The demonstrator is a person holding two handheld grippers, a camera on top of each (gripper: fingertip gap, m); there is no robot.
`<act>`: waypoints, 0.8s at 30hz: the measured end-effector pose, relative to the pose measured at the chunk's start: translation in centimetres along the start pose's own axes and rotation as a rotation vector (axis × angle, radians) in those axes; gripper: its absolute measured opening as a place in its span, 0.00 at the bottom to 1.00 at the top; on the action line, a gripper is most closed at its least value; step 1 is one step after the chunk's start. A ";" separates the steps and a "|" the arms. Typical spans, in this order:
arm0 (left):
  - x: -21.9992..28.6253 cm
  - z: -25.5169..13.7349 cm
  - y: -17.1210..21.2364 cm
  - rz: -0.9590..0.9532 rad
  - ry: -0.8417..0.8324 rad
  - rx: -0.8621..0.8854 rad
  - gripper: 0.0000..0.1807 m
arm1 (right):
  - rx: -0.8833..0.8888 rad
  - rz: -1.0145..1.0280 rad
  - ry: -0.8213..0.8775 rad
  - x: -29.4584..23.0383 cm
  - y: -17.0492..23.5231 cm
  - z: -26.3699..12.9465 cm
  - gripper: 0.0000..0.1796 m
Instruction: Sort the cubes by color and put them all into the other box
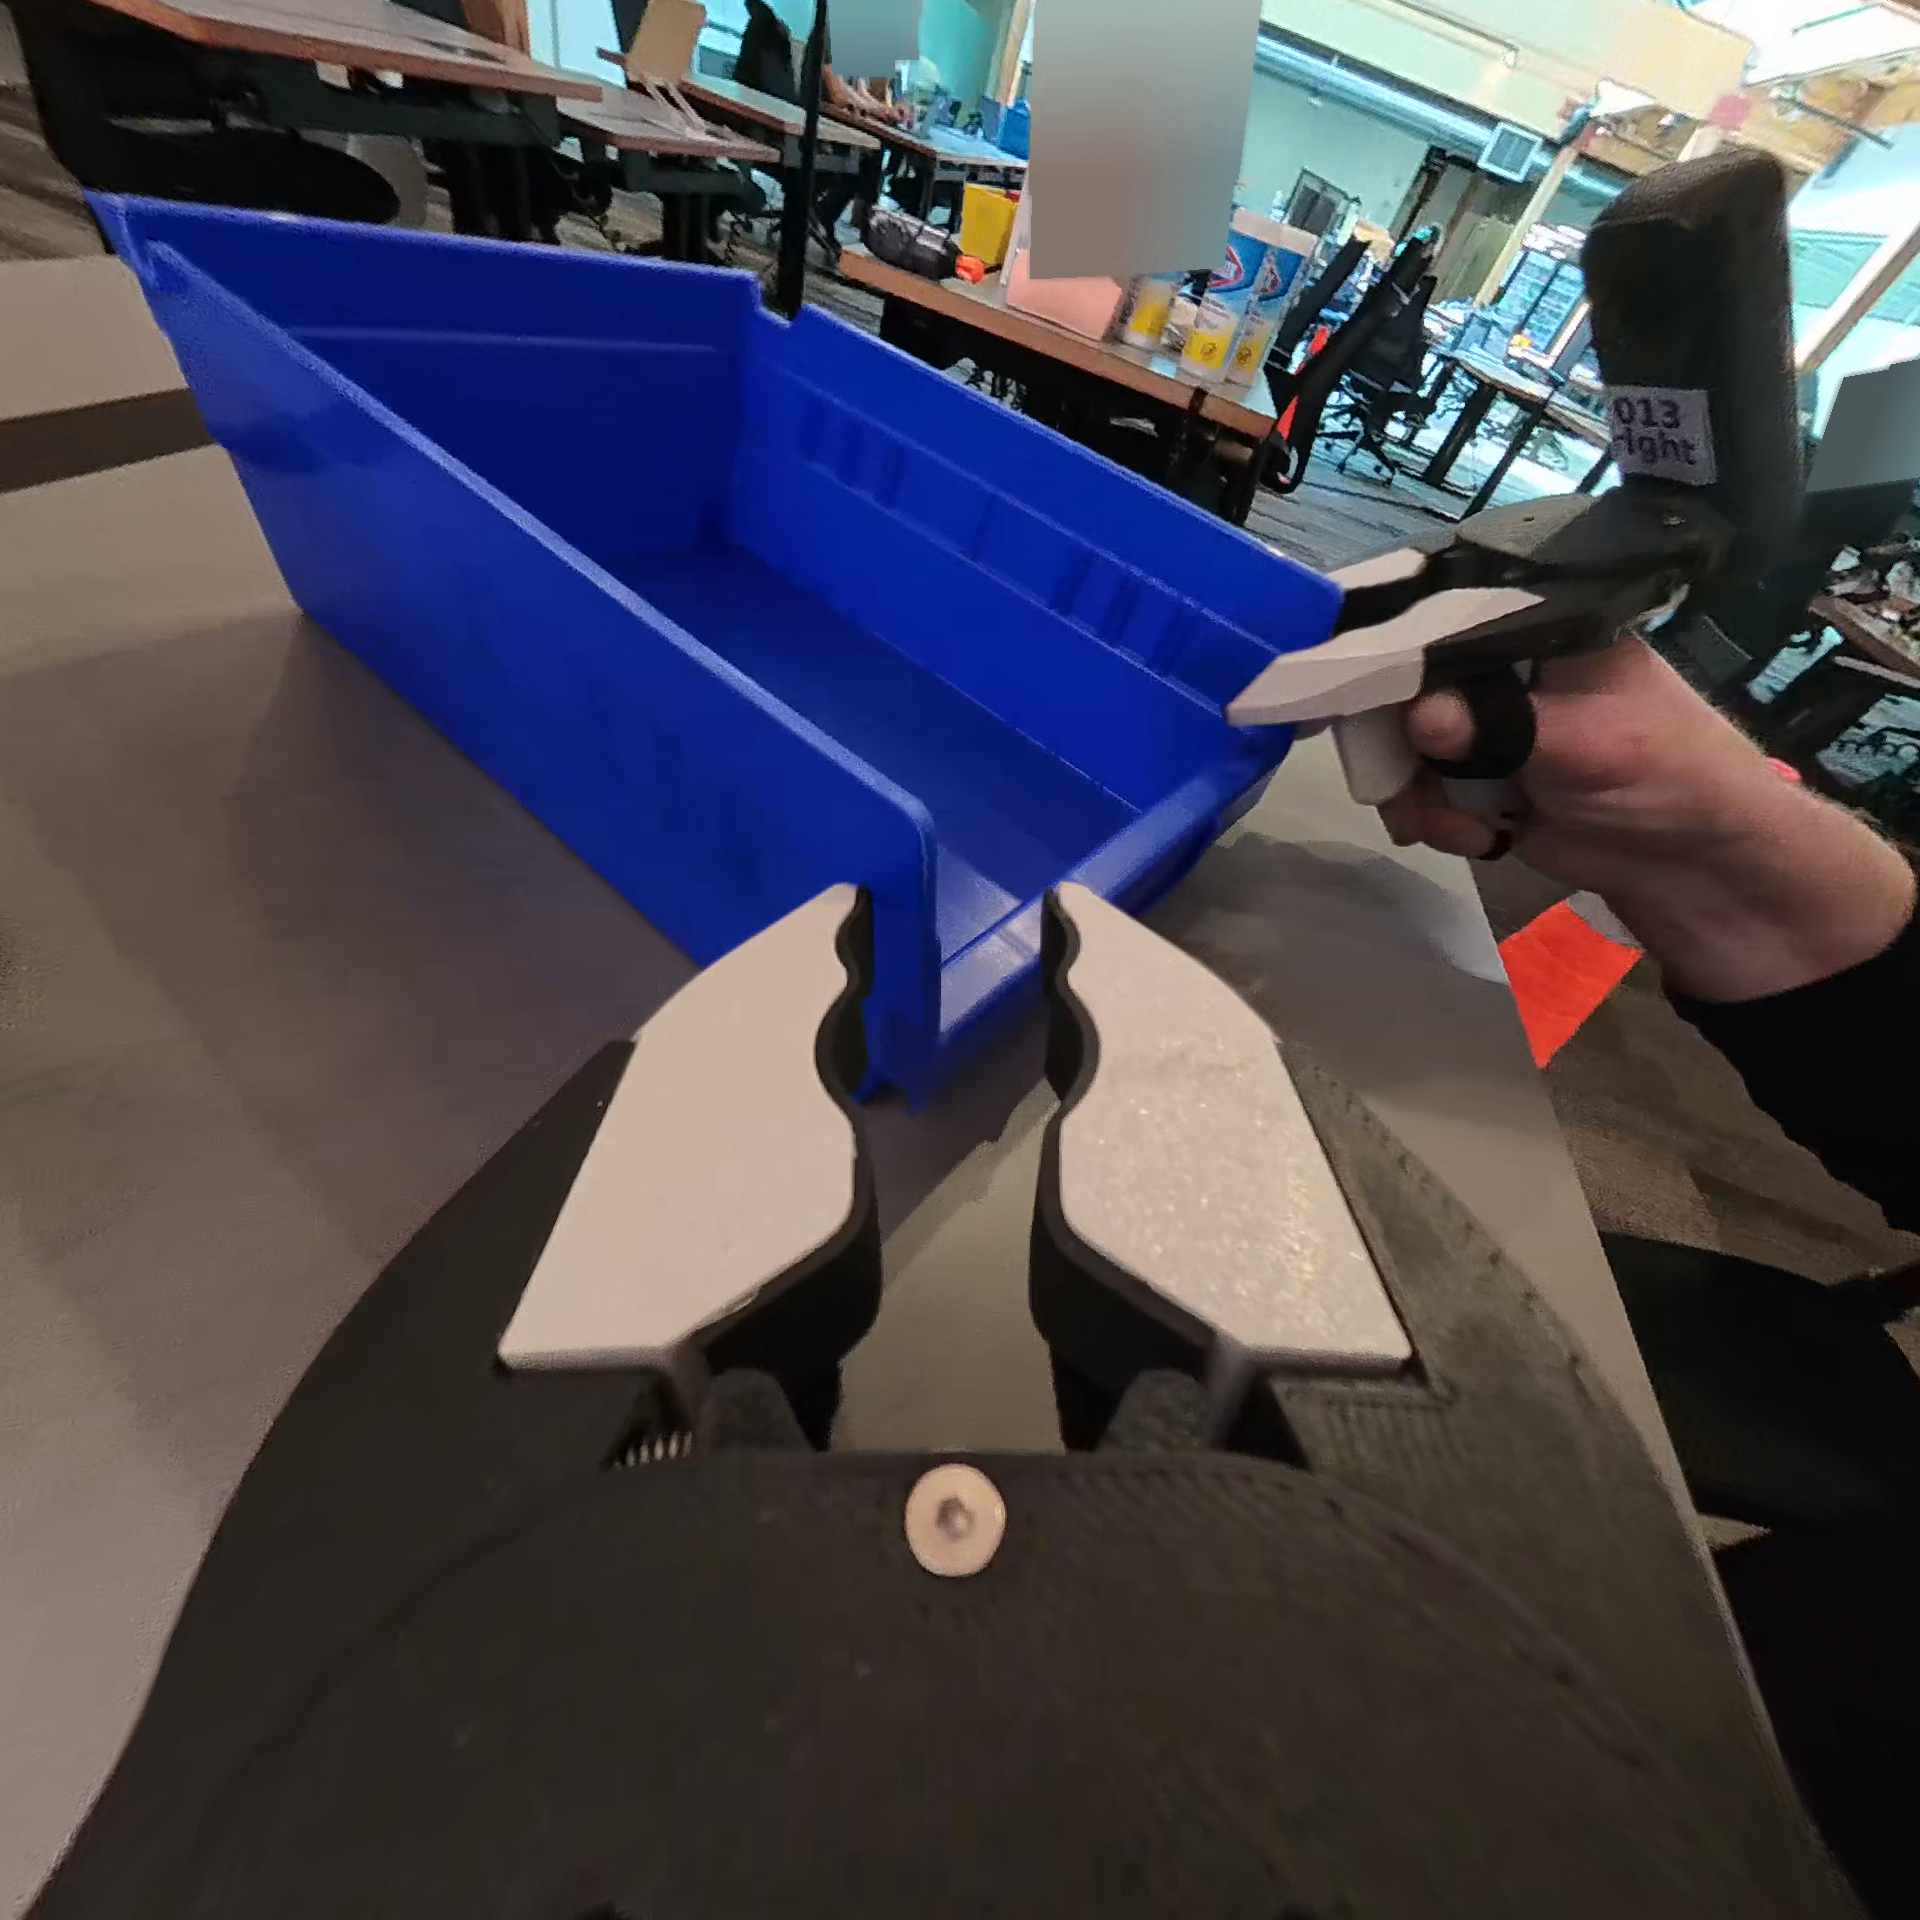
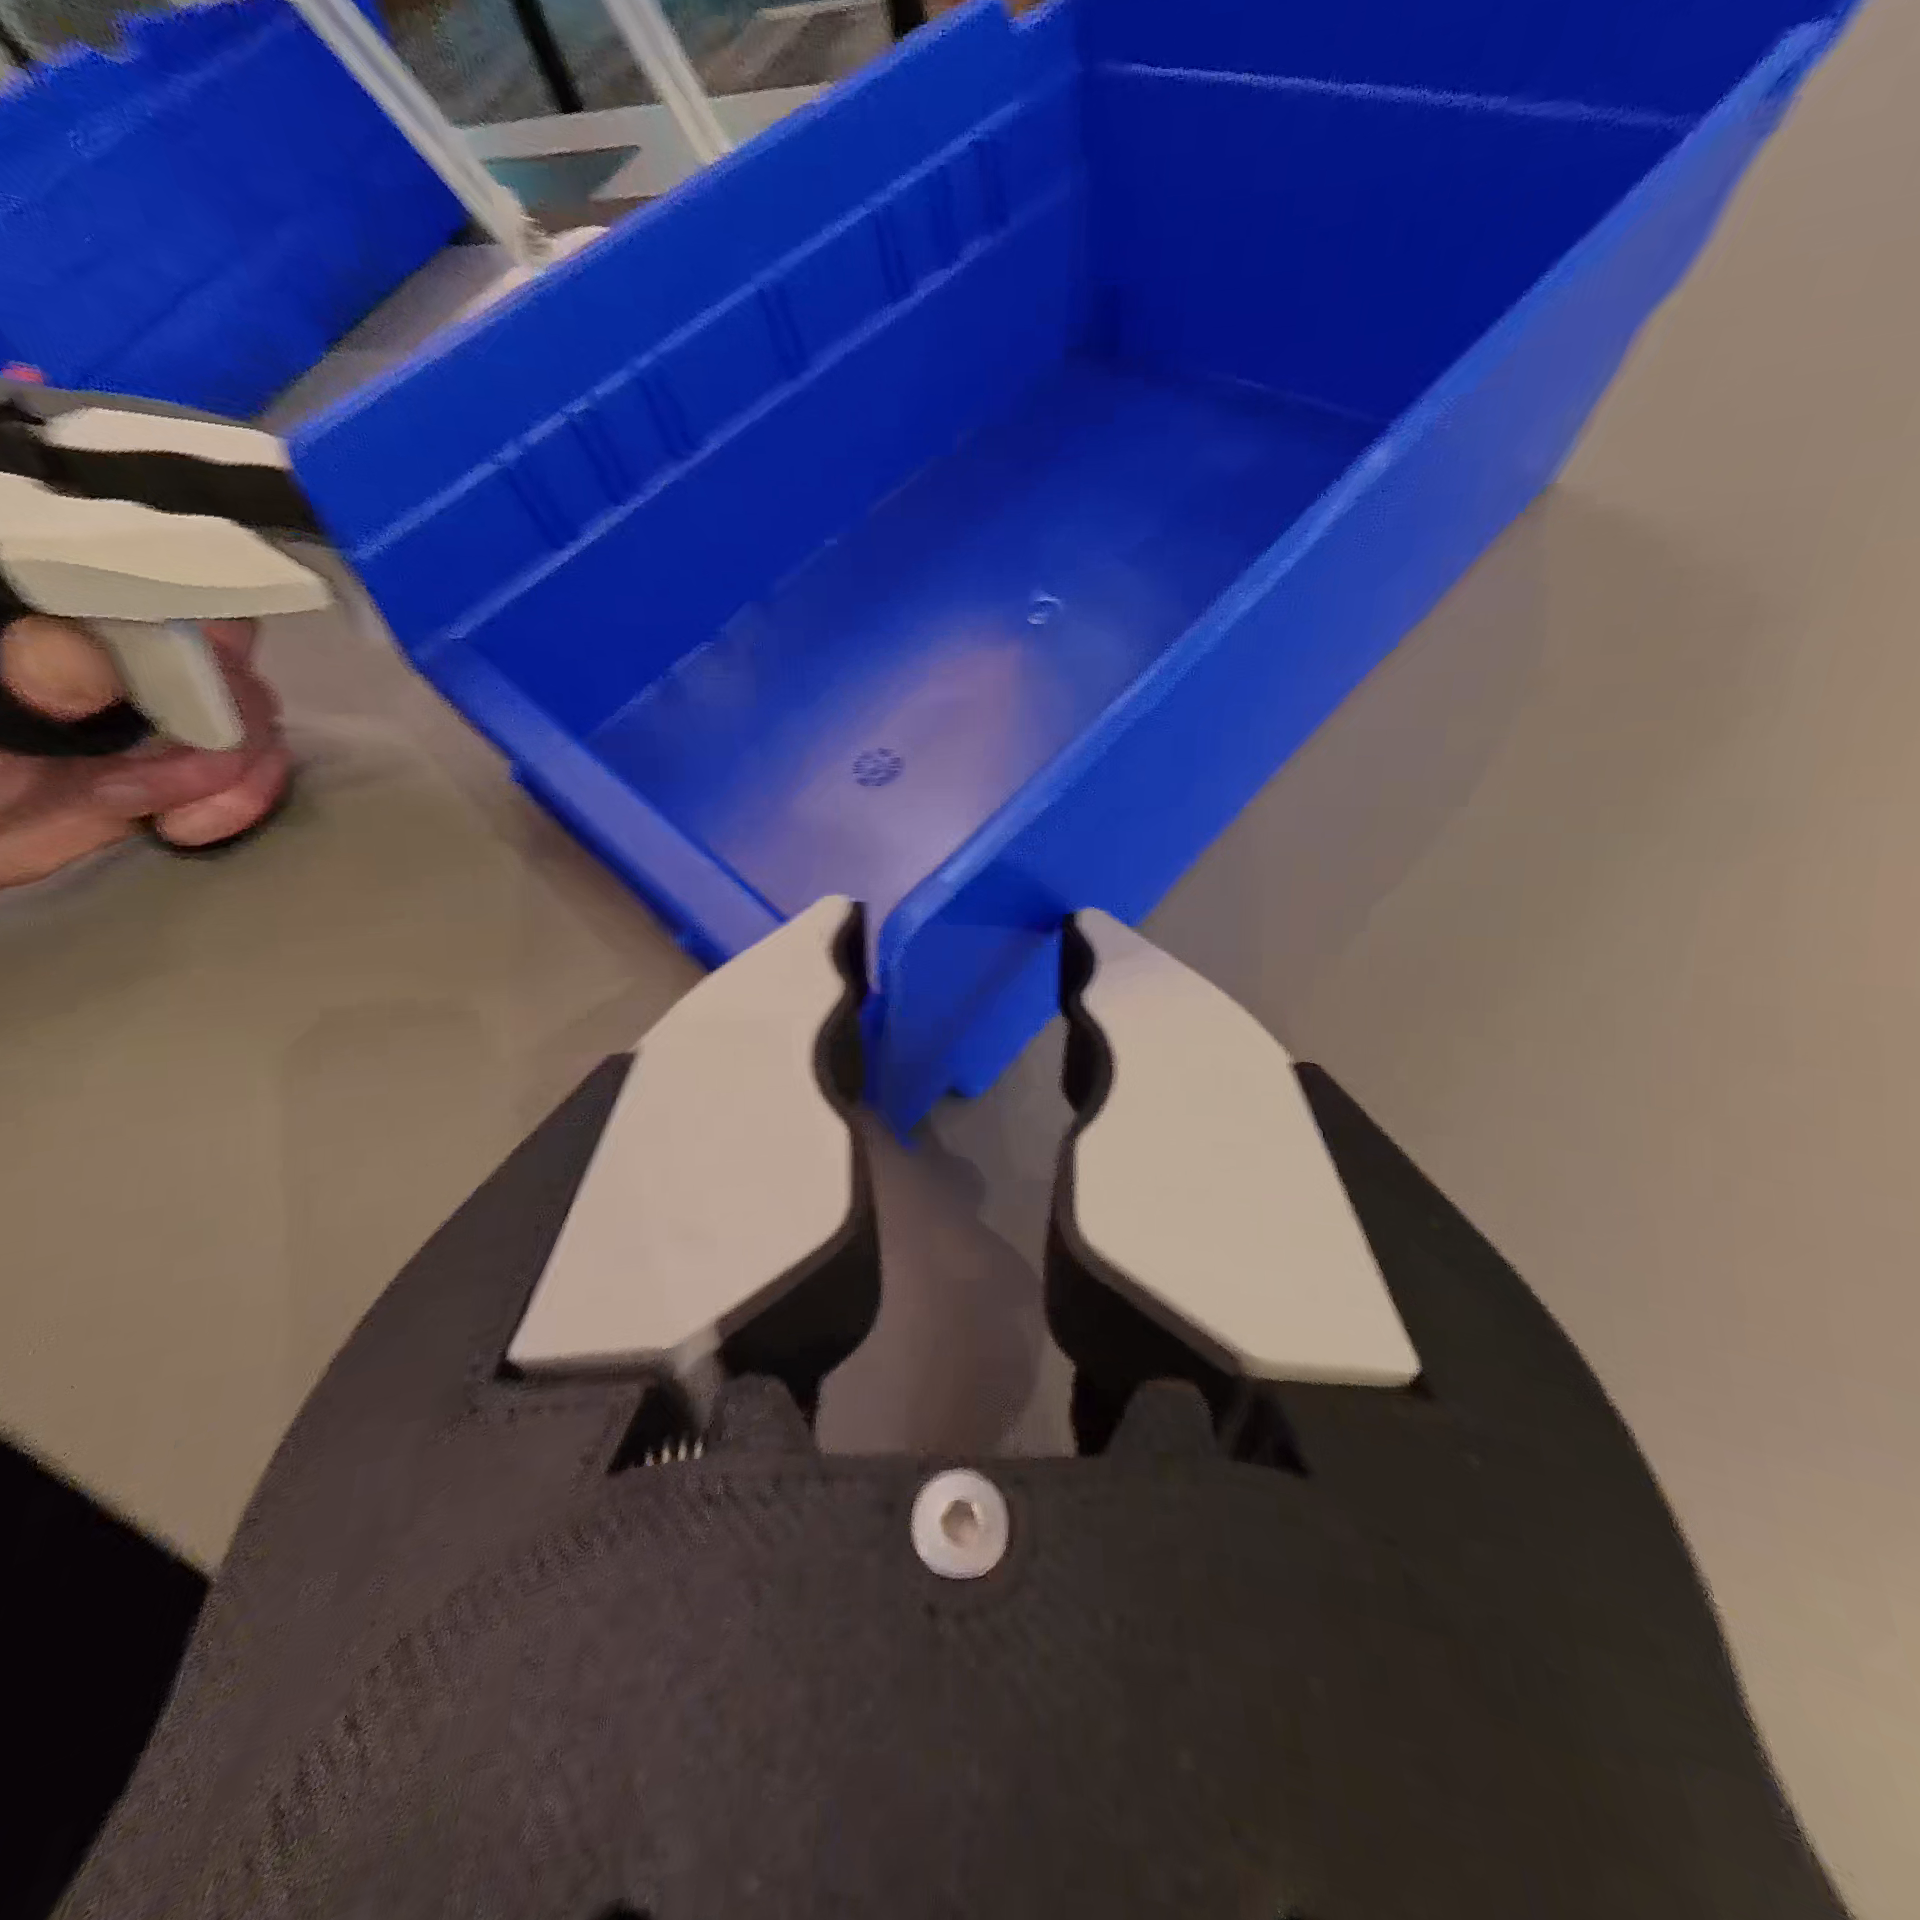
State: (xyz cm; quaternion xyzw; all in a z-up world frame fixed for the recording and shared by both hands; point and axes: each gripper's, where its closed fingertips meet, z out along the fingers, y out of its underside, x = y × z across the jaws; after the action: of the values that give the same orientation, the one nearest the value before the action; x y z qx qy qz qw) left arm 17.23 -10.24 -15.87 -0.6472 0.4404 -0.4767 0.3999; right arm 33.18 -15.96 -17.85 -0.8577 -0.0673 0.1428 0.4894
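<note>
Both grippers sit at the near corners of 1 blue box [image 1: 582, 582] on the grey table [image 1: 208, 935]. The left gripper [image 1: 951, 904] has its jaws apart, and the box's corner wall stands right in the gap between them, close against the left finger [image 1: 717, 1143]; whether that finger touches the plastic is hard to say from here. Beyond these jaws and to their right, the right gripper [image 1: 1288, 644] is held in a hand [image 1: 1621, 821] in a dark sleeve, its fingers reaching over the box's opposite corner.

The right gripper [image 2: 961, 920] likewise has its jaws apart, straddling the other corner of the box [image 2: 1299, 343] without clamping it. The box floor just ahead of these jaws is bare. To the left of them the left gripper [image 2: 301, 520] shows, blurred, beside the box's long wall. Farther off, up and left of the jaws, a 2nd blue box [image 2: 197, 218] stands on the table [image 2: 1662, 935]. No cubes show in either view.
</note>
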 end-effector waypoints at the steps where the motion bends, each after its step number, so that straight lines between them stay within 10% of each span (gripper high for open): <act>1: 0.0 0.2 0.1 -0.006 -0.011 -0.002 0.16 | -0.002 -0.016 0.030 0.6 -0.1 0.1 0.16; 24: -4.1 9.0 -3.2 -0.101 -0.070 0.011 0.08 | -0.114 -0.138 0.146 13.8 -5.9 6.0 0.05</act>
State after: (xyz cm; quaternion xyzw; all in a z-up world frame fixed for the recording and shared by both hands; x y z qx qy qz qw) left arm 25.93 -4.51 -15.99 -0.6825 0.3904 -0.4758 0.3941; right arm 44.54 -4.49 -18.12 -0.8855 -0.0983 0.0416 0.4522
